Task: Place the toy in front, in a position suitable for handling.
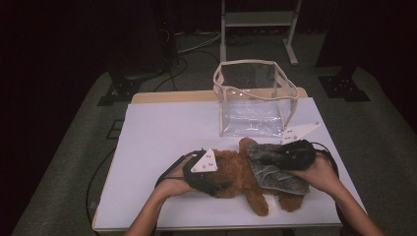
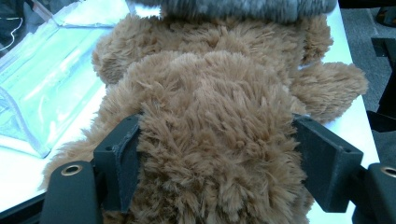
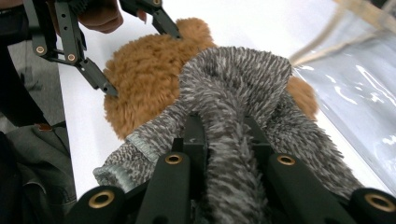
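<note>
A brown teddy bear lies on the white table top near its front edge. My left gripper has its jaws on either side of the bear's head, pads pressed into the fur. A grey fuzzy garment is draped over the bear's body. My right gripper is shut on a fold of this grey garment, pinched between its jaws just above the bear. In the right gripper view the left gripper shows at the far side of the bear's head.
A clear plastic bag with cream trim stands open-topped behind the bear, at the table's back right. Its wall also shows as the bag and the bag. Dark floor, cables and a metal stand lie beyond the table.
</note>
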